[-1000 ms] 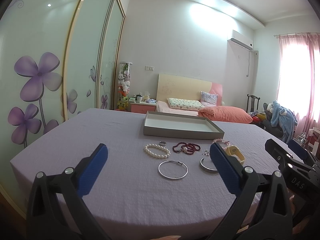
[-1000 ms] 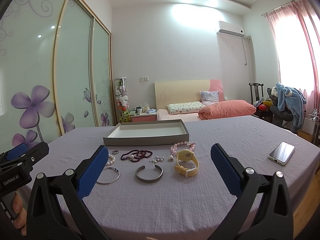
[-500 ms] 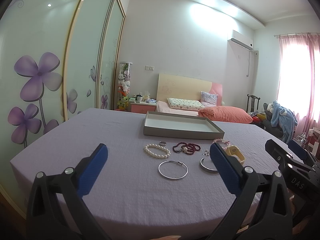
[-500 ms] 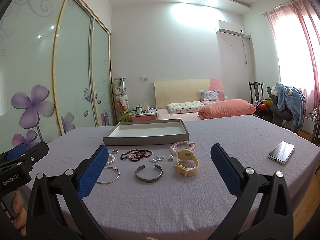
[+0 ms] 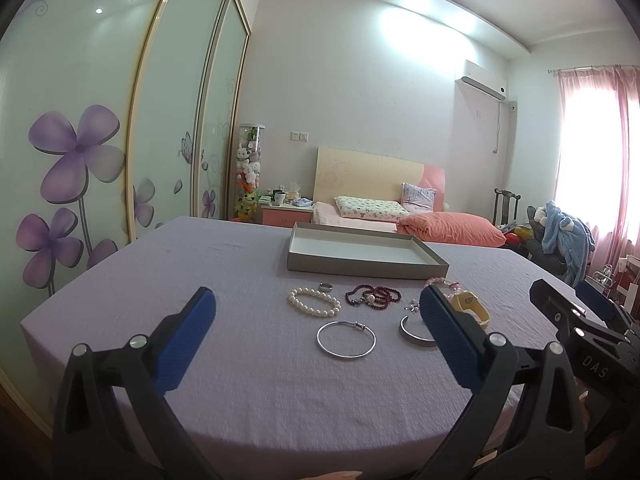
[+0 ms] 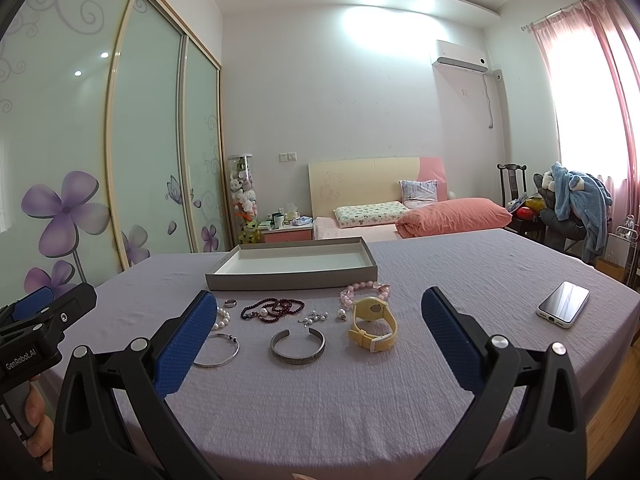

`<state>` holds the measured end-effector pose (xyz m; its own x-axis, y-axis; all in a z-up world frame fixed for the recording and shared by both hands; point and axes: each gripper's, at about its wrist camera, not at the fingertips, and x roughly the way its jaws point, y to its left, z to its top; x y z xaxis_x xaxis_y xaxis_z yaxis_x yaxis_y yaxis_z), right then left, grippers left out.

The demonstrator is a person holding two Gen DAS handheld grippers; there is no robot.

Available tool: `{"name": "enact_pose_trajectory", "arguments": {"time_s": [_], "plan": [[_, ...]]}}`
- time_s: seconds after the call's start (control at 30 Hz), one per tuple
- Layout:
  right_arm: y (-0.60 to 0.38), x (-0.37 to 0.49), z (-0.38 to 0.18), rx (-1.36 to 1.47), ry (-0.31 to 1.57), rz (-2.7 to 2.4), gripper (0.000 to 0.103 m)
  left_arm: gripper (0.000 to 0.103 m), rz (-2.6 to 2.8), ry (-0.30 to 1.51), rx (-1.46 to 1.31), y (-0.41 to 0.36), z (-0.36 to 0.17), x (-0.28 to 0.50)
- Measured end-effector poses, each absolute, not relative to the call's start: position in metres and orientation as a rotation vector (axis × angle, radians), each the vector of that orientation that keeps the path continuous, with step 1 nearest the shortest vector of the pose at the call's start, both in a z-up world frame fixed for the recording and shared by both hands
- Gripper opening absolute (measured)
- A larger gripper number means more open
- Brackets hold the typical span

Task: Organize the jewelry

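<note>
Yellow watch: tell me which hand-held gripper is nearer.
Right. The yellow watch lies ahead of the right hand-held gripper; the left hand-held gripper is further left.

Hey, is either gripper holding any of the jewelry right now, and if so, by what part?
Nothing is held: left gripper and right gripper are both open above the table.

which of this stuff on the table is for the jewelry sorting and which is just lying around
For the job: grey tray, pearl bracelet, small ring, dark red beads, thin silver bangle, wide silver cuff, earrings, pink bead bracelet, yellow watch.

Lying about: phone.
</note>
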<state>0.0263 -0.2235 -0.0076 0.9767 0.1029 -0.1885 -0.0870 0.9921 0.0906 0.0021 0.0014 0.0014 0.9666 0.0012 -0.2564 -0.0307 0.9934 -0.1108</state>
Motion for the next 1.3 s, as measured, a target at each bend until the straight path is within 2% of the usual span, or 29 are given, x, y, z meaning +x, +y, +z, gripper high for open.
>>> {"name": "enact_pose_trajectory", "arguments": {"time_s": [0.47, 0.77, 1.3], "plan": [[-0.218, 0.033, -0.009, 0.083, 0.208, 0.093, 0.101, 0.099, 0.016, 0.267, -0.117, 0.004, -0.002, 0.005], [-0.23, 0.059, -0.027, 0.087, 0.296, 0.077, 0.101, 0.099, 0.022, 0.331, -0.119, 0.006, -0.02, 0.034], [-0.264, 0.169, -0.052, 0.124, 0.714, -0.001, 0.101, 0.099, -0.015, 0.59, -0.161, 0.019, -0.05, 0.12]]}}
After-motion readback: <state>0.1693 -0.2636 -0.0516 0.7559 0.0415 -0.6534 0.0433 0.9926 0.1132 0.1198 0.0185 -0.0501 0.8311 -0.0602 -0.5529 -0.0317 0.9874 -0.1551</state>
